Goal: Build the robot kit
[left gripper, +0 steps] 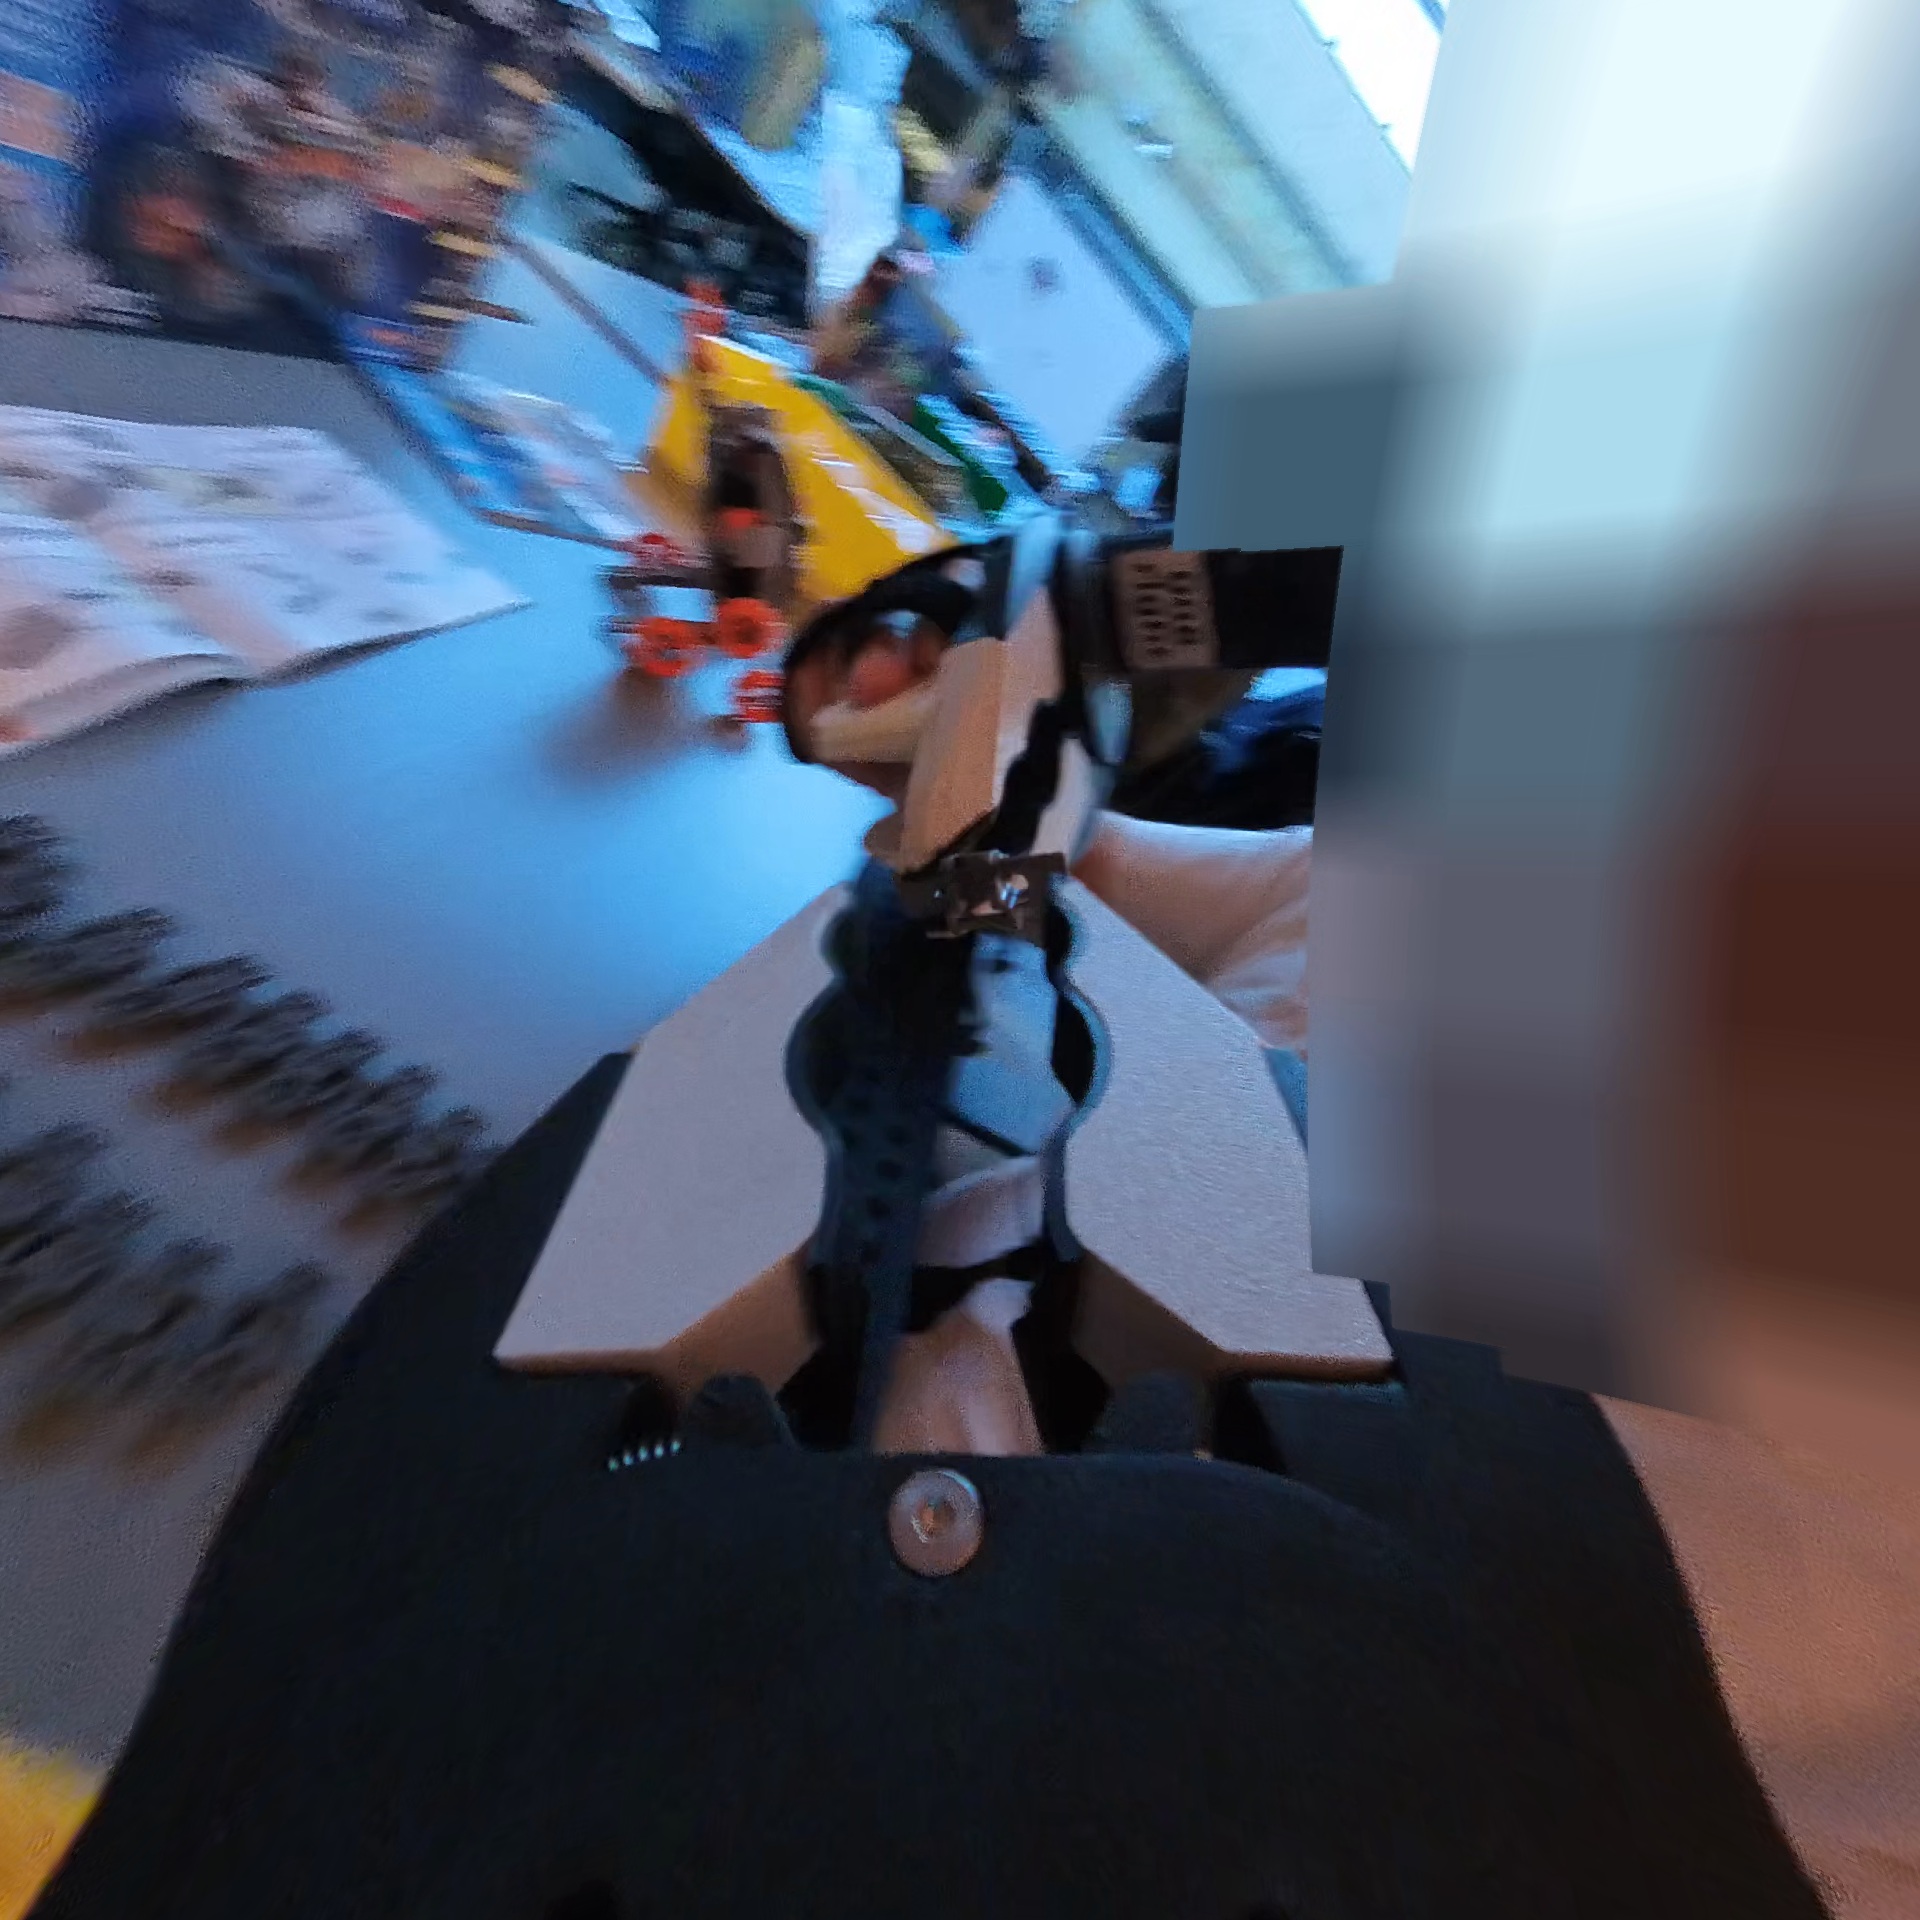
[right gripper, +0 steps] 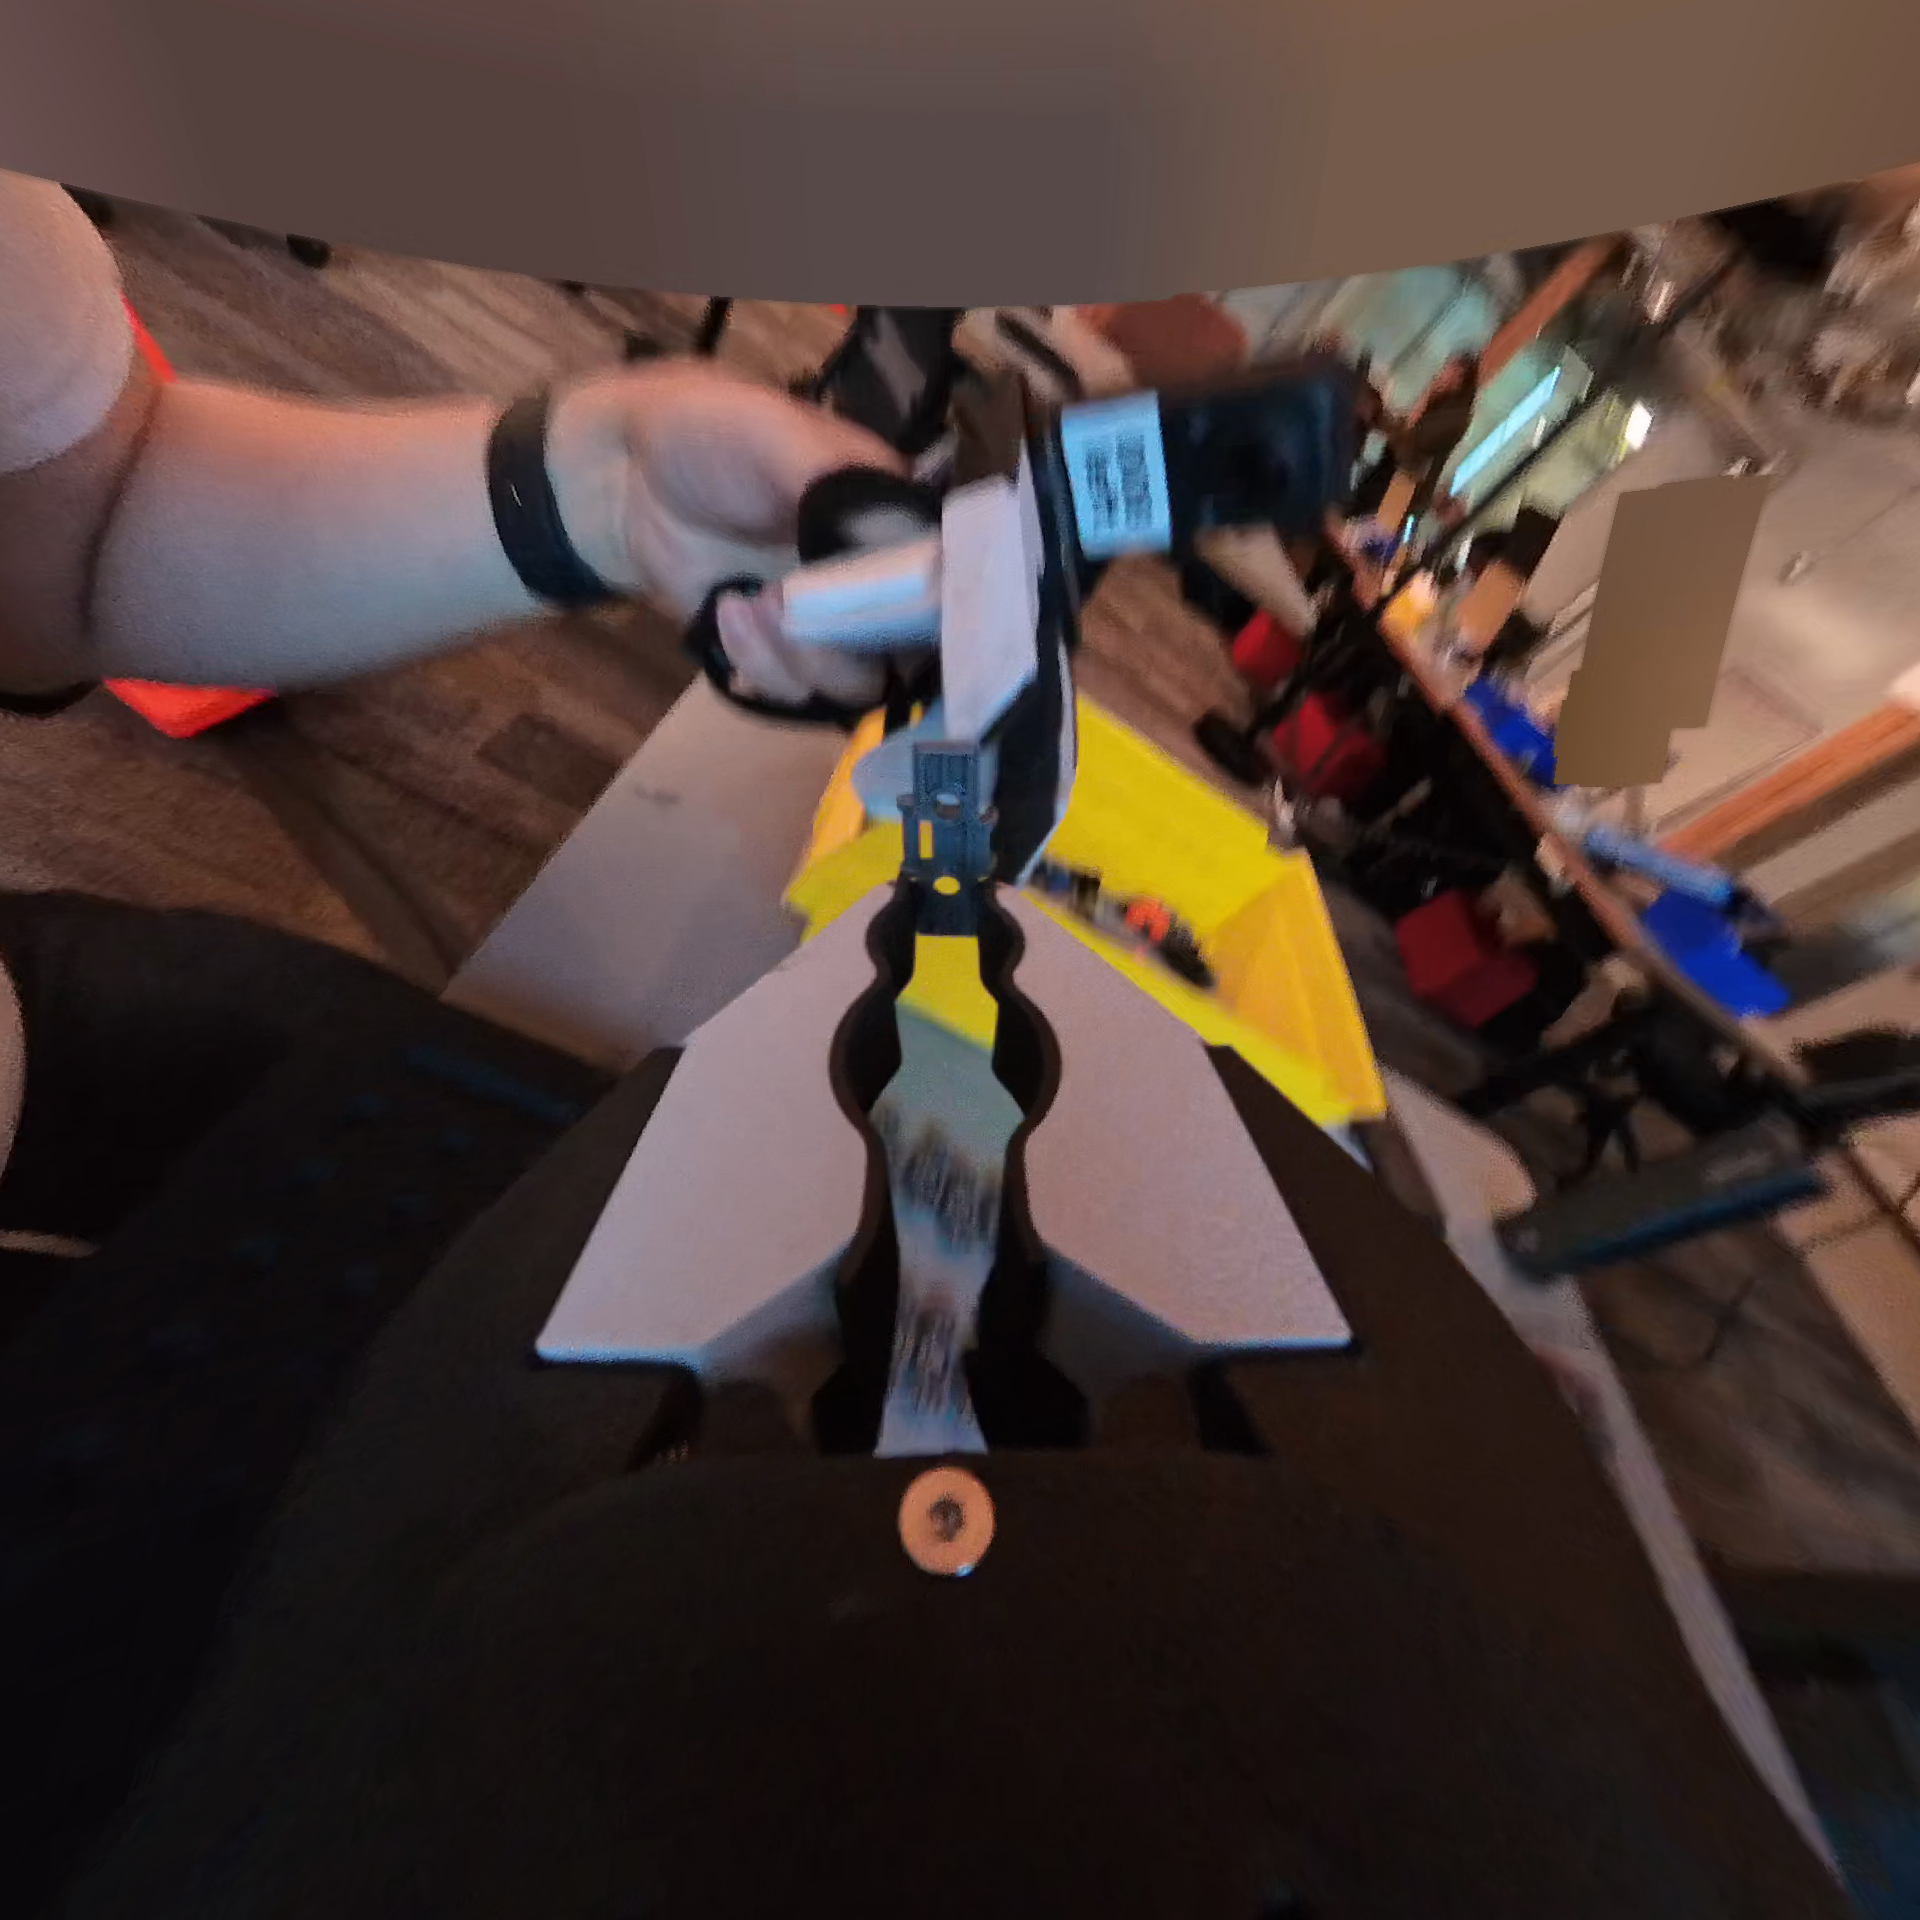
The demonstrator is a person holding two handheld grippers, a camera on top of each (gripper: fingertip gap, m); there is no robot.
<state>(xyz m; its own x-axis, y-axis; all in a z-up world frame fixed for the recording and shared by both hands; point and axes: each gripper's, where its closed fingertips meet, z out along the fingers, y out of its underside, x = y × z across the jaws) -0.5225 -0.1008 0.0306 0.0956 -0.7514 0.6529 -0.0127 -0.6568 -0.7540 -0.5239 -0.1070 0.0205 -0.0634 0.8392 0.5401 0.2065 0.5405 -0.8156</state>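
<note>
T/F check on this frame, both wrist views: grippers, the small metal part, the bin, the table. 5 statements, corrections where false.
1. A small grey metal clip sits pinched at the right gripper's fingertips. True.
2. The left gripper stands wide open and apart from everything. False: its tips are closed around a small metal part, the same clip, and the other gripper meets it there.
3. The bin behind the grippers is blue. False: it is yellow.
4. Rows of small dark parts lie on the table in the left wrist view. True.
5. The hand holding the left gripper has a bare wrist. False: it wears a dark wristband.
</note>
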